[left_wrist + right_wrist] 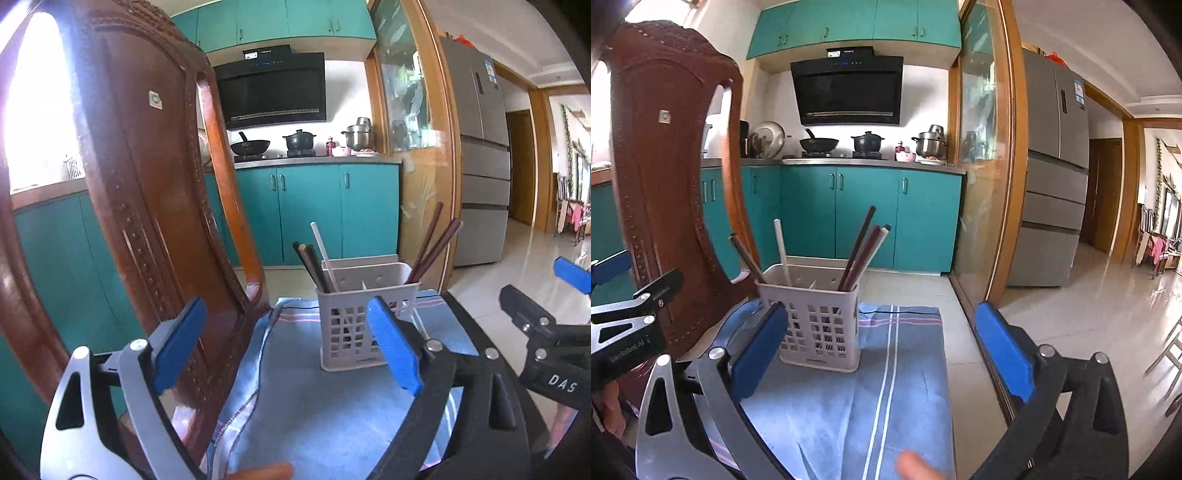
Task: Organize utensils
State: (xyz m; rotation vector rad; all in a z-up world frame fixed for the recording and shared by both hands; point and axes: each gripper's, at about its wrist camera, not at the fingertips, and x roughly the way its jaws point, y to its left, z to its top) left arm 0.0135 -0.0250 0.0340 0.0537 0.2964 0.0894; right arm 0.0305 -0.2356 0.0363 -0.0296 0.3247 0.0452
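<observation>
A white slotted utensil holder [364, 317] [816, 317] stands upright on a blue striped cloth [314, 398] [886, 387]. Dark and reddish-brown chopsticks [432, 245] [862, 251] and a white one [325, 254] [782, 251] lean in its compartments. My left gripper [288, 347] is open and empty, just in front of the holder. My right gripper [886, 354] is open and empty, to the holder's right and nearer me. Each gripper shows at the edge of the other's view.
A carved wooden chair back [147, 192] [672, 192] rises close on the left of the cloth. The cloth's far edge [901, 308] drops to a tiled floor. Teal kitchen cabinets [864, 214] and a grey fridge [1052, 177] stand beyond.
</observation>
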